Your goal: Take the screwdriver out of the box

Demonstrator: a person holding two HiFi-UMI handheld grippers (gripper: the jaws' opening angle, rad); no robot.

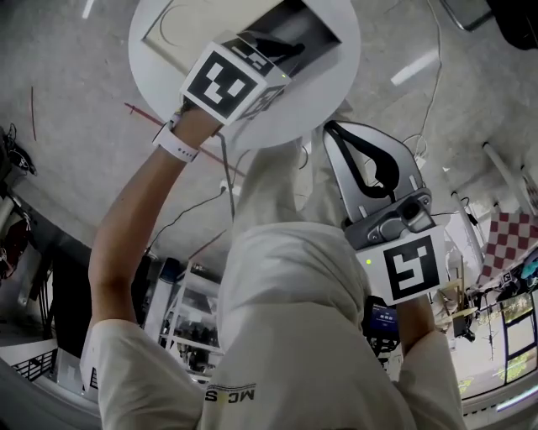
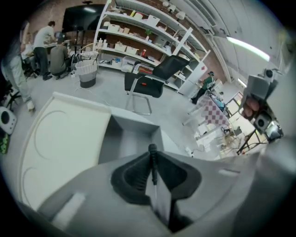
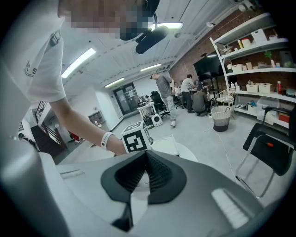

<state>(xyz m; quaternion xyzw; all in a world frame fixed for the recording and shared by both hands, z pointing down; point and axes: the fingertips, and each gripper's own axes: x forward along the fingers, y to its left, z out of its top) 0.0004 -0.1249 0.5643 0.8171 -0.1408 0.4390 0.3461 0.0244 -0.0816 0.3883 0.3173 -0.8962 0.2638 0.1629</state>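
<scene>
Screwdriver (image 2: 151, 149): judged to be the slim dark rod with a rounded end pinched in the left gripper.

Head view. Left gripper (image 1: 273, 49) reaches over the open box (image 1: 181, 25) on the round white table (image 1: 328, 92), with its marker cube uppermost. Right gripper (image 1: 336, 133) is held back near the person's body, well apart from the box. The left is plainly the nearer of the two. The rod itself cannot be made out here.

Left gripper view. The jaws are pressed together on the rod. Its long axis runs along the seam of the jaws, pointing forward, and the rounded end stands just past the tips. Below and beyond lies the box's grey recess (image 2: 129, 139), which looks bare. The white lid (image 2: 64, 143) lies flat to its left. The rod sits above the recess and appears clear of its walls, so what the task likely still needs is a withdrawal away from the box.

Right gripper view. The jaws are closed tip to tip with nothing between them. The left gripper's marker cube (image 3: 135, 141) shows ahead, over the table.
</scene>
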